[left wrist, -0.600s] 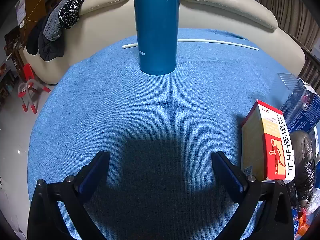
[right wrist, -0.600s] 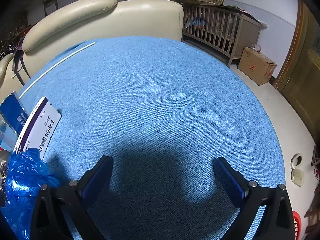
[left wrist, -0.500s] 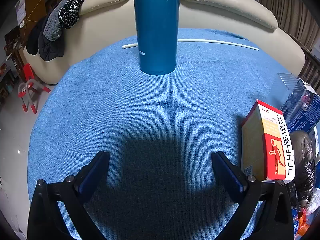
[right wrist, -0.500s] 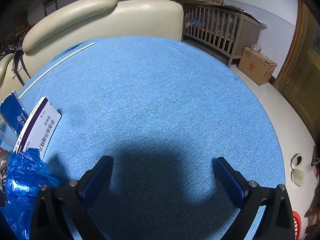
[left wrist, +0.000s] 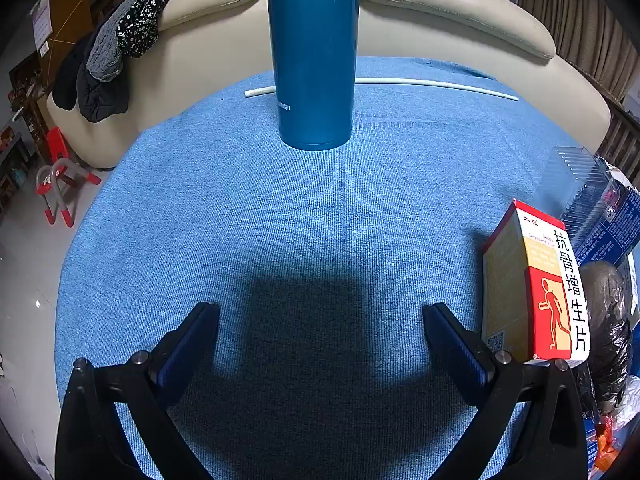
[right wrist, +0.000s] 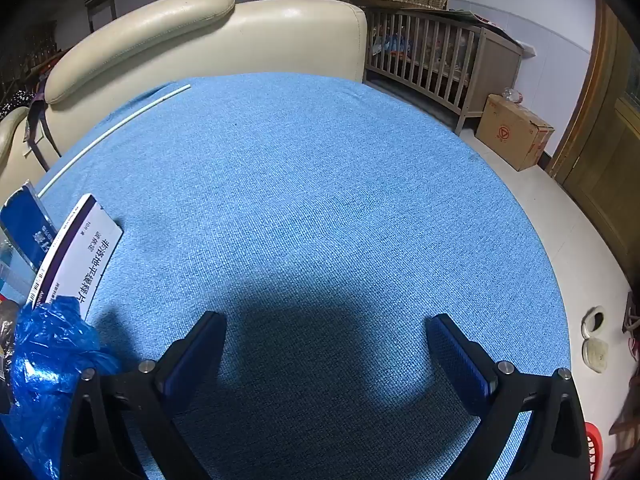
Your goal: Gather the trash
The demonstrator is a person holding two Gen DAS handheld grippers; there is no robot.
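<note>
While agape, left gripper point(left wrist: 320, 312) beside medicine box point(left wrist: 536, 288)

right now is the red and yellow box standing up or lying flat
Standing up: the box rests on its narrow end on the blue cloth, tall side facing the camera.

Left gripper point(left wrist: 320, 316) tilted steeply downward, jaws spread wide, nothing between the blue pads point(left wrist: 188, 344), no contact with anything. Right gripper point(right wrist: 326, 326) in the same pose: angled steeply down, jaws fully apart, empty, black finger frames at the bottom of its view.
</note>
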